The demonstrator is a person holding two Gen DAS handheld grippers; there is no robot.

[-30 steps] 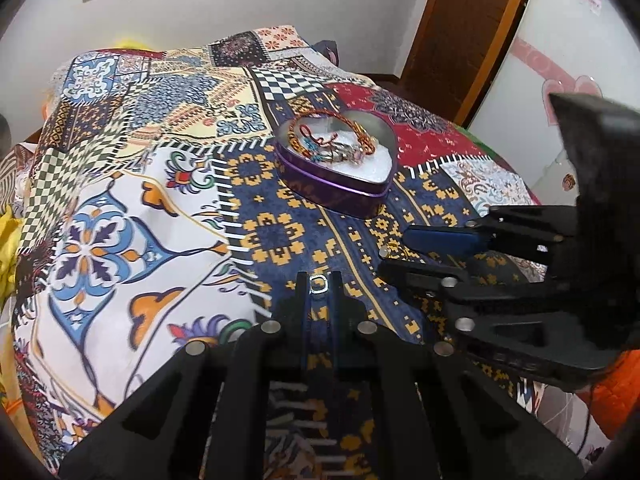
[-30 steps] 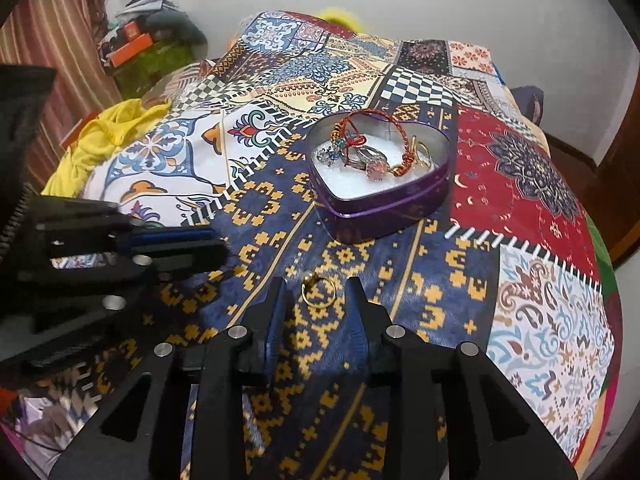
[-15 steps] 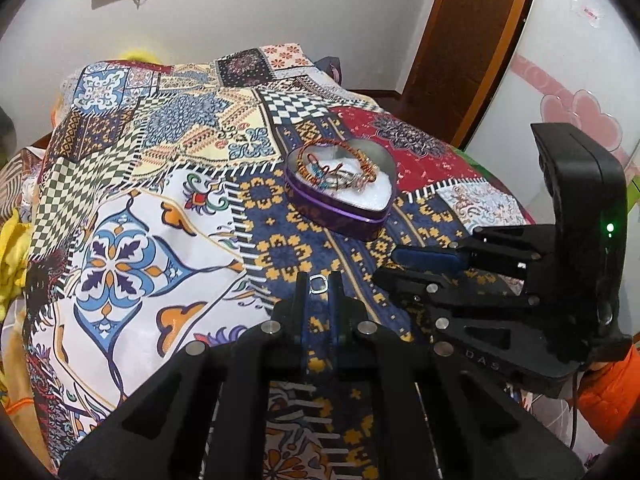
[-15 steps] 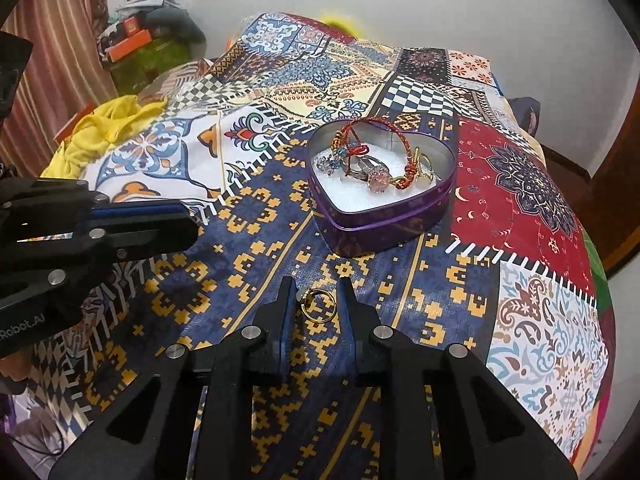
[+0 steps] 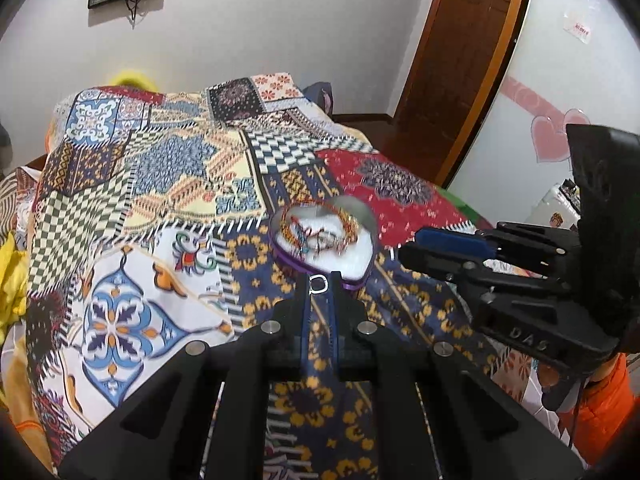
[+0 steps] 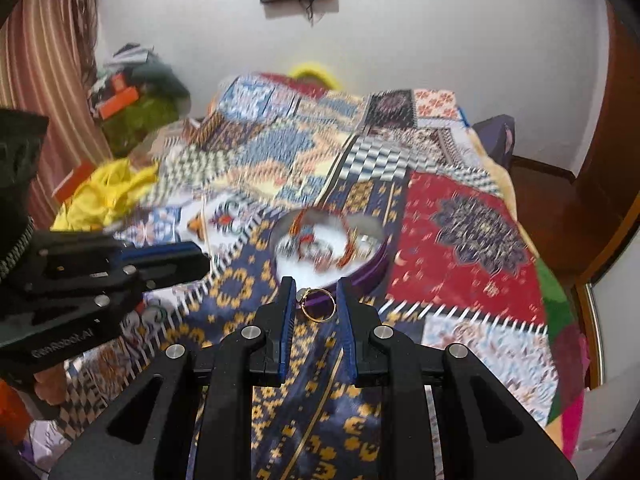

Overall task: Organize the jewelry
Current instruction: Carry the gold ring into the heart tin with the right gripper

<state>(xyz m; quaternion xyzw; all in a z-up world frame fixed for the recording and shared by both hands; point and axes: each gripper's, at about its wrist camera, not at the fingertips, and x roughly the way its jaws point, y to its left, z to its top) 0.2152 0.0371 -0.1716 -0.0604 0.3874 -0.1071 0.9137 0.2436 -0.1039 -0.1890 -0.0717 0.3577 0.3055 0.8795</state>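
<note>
A purple heart-shaped tin [image 5: 359,281] holding bracelets and rings sits on the patchwork bedspread [image 5: 132,320]. My left gripper [image 5: 319,280] hovers just short of the tin, shut on a small silver ring [image 5: 319,291] pinched at its fingertips. My right gripper [image 6: 314,294] is shut on a thin gold ring [image 6: 319,319], which stands upright between the blue pads above the near rim of the tin [image 6: 380,268]. Each gripper shows in the other's view: the right gripper [image 5: 412,244] at right, the left gripper [image 6: 192,258] at left. Both views are blurred.
Yellow cloth [image 6: 104,196] lies at the bed's left edge, with a pile of clutter [image 6: 136,96] by the striped curtain. A wooden door [image 5: 460,60] stands at the right. An orange sleeve [image 5: 600,412] shows behind the right gripper.
The right jaws closed on the gold ring that lay on the bedspread. Both grippers then rose off the cover with their rings, tilting up so the tin sits nearer their fingertips.
</note>
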